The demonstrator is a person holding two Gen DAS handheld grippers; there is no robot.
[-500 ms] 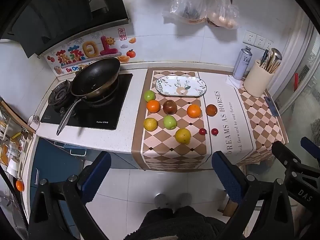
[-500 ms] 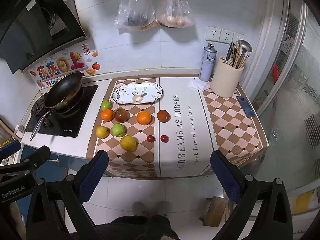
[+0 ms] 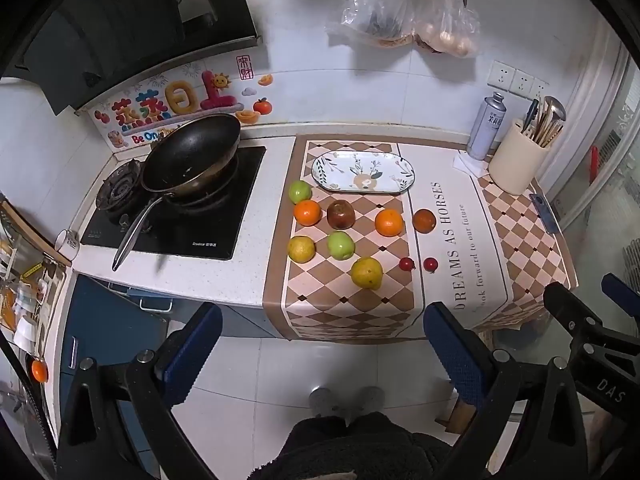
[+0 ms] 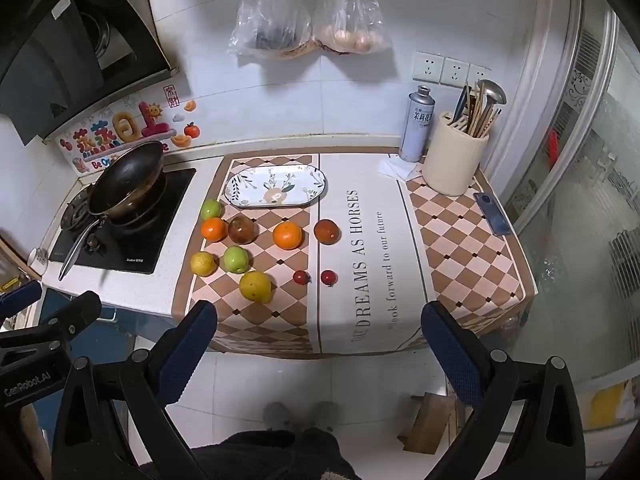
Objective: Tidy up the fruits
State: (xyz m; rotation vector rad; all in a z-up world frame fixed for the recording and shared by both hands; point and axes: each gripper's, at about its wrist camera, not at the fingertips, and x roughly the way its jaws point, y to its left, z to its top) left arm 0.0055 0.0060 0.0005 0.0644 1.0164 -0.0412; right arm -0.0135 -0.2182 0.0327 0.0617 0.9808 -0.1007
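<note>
Several fruits lie on the checked cloth (image 3: pixel 360 304) on the counter: two oranges (image 3: pixel 307 213) (image 3: pixel 389 222), green apples (image 3: pixel 341 245), yellow citrus (image 3: pixel 366 273), dark round fruits (image 3: pixel 341 214) and two small red ones (image 3: pixel 406 264). An oval patterned plate (image 3: pixel 362 171) lies empty behind them; it also shows in the right wrist view (image 4: pixel 275 185). My left gripper (image 3: pixel 322 340) is open and empty, held over the floor in front of the counter. My right gripper (image 4: pixel 318 338) is open and empty, beside it to the right.
A black wok (image 3: pixel 192 156) sits on the stove at left. A spray can (image 4: pixel 417 124), a utensil holder (image 4: pixel 454 160) and a phone (image 4: pixel 492 213) stand at the counter's right. Bags (image 4: pixel 312 16) hang on the wall. A glass door is at right.
</note>
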